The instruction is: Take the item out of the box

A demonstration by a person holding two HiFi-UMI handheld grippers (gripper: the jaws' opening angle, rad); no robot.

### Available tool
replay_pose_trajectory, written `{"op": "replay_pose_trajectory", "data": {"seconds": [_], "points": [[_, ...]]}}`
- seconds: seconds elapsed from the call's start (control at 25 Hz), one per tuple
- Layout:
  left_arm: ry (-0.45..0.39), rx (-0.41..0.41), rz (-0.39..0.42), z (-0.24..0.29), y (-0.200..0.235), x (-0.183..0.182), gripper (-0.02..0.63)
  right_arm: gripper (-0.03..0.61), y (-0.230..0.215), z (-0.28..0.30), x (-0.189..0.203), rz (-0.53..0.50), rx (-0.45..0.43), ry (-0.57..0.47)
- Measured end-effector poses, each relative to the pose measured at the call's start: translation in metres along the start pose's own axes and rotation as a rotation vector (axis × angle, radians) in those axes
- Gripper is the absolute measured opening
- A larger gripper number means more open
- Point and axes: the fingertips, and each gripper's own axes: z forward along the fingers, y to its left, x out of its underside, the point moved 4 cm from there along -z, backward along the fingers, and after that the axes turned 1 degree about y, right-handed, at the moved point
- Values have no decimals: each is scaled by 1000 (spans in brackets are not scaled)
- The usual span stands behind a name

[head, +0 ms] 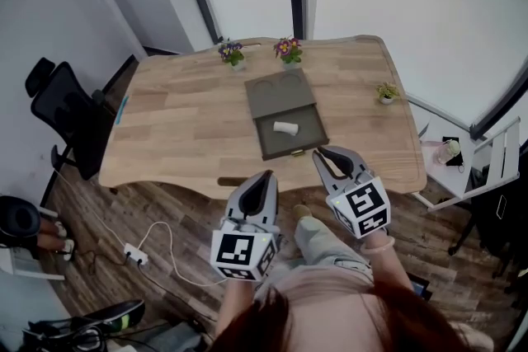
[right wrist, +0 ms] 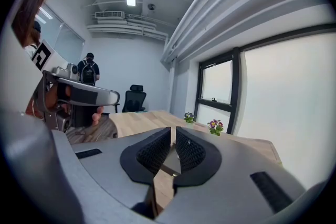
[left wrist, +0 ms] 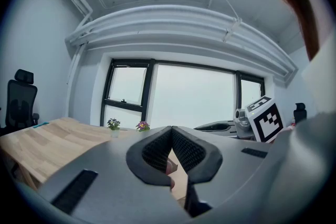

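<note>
An open dark box (head: 261, 141) lies on the wooden table (head: 181, 119), its lid folded flat on the far side. A small white item (head: 285, 127) rests inside the box's tray. Both grippers hover over the table's near edge, short of the box. My left gripper (head: 265, 178) (left wrist: 171, 131) is shut with nothing between its jaws, just left of the box's front. My right gripper (head: 322, 152) (right wrist: 173, 132) is also shut and empty, close to the box's near right corner. The box's edge shows behind the right jaws in the right gripper view.
Two small flower pots (head: 232, 53) (head: 288, 50) stand at the table's far edge, and a small plant (head: 385, 92) at its right. A black office chair (head: 66, 111) is on the left, a power strip with cable (head: 134, 253) lies on the floor, and a white rack (head: 491, 161) stands on the right.
</note>
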Motion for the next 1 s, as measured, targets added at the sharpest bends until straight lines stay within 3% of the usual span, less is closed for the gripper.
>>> {"op": "replay_pose_trajectory", "data": {"seconds": [0.32,0.44,1.0], "points": [[12,5,-4,34,21,-7,3,8,-17,37,4,9,-26,30],[13,7,-1,47,29,-10,3,48,-22,51,7,10,-45,50],[39,4,-8,100,61,-17,3,92,-45,107,24,11,-117,123]]}}
